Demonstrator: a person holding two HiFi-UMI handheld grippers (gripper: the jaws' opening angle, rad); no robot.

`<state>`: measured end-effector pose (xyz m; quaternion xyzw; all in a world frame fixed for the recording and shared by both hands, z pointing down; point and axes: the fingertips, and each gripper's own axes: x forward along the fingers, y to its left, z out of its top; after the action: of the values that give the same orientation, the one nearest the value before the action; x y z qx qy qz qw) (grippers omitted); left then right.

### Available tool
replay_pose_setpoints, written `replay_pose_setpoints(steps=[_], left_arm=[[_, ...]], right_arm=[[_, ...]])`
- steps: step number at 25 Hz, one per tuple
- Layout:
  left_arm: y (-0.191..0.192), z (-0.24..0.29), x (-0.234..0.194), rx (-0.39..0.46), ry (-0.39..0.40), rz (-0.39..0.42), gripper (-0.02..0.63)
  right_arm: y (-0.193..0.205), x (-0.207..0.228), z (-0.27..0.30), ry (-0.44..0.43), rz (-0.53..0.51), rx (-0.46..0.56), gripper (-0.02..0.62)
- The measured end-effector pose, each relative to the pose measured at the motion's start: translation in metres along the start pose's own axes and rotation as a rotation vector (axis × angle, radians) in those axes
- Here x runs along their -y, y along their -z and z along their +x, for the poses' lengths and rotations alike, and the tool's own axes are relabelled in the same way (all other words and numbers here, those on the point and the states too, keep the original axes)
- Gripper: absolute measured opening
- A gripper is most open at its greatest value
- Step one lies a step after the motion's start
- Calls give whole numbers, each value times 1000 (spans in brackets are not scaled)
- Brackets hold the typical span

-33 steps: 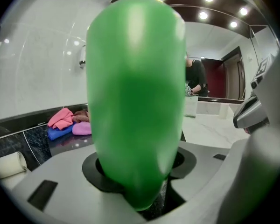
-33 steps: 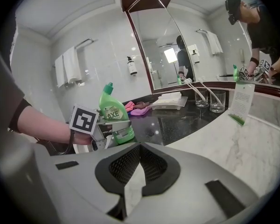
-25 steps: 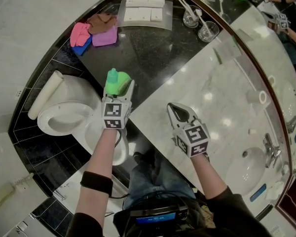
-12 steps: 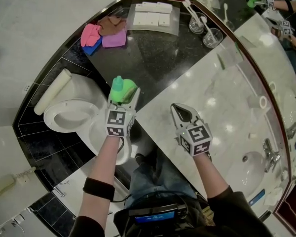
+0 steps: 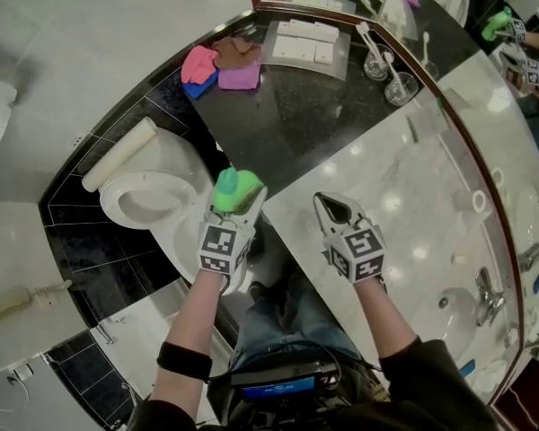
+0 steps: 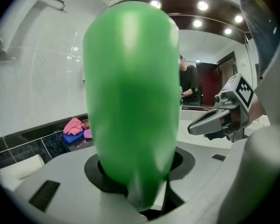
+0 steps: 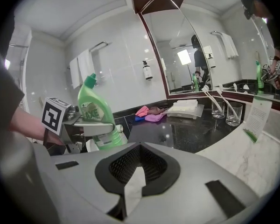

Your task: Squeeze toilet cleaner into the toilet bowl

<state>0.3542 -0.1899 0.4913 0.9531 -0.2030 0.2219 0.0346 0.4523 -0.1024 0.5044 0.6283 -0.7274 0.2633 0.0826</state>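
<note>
A green toilet cleaner bottle (image 5: 234, 189) stands upright in my left gripper (image 5: 240, 201), which is shut on its body. In the left gripper view the bottle (image 6: 130, 101) fills the middle and hides what lies ahead of the jaws (image 6: 140, 174). The white toilet (image 5: 113, 206), seat down and bowl open, lies just left of the bottle in the head view. My right gripper (image 5: 333, 208) hangs over the marble counter edge, shut and empty; its pads (image 7: 139, 149) meet. The right gripper view shows the bottle (image 7: 96, 120) at its left.
Pink, purple and brown cloths (image 5: 217, 64) lie on the black counter (image 5: 287, 124). A white tray (image 5: 307, 41) and two glasses with toothbrushes (image 5: 388, 68) stand by the mirror. The marble counter (image 5: 413, 178) carries a sink with a tap (image 5: 485, 294). A wall phone (image 5: 9, 302) is at lower left.
My left gripper has risen with the bottle and come off the black counter to beside the toilet bowl. The right gripper rose a little and stays shut.
</note>
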Motion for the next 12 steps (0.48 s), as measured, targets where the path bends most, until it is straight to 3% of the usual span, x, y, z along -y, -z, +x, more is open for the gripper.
replay_pose_setpoints(steps=[6,12], left_arm=[[-2,-68,6,11,-76,-56,206],[15,-155,-9,-6,-208,-120,204]], right_arm=[[-15,-47,1,-107,-37,4,12],[-13,-108,9,-185,-101,-9,12]])
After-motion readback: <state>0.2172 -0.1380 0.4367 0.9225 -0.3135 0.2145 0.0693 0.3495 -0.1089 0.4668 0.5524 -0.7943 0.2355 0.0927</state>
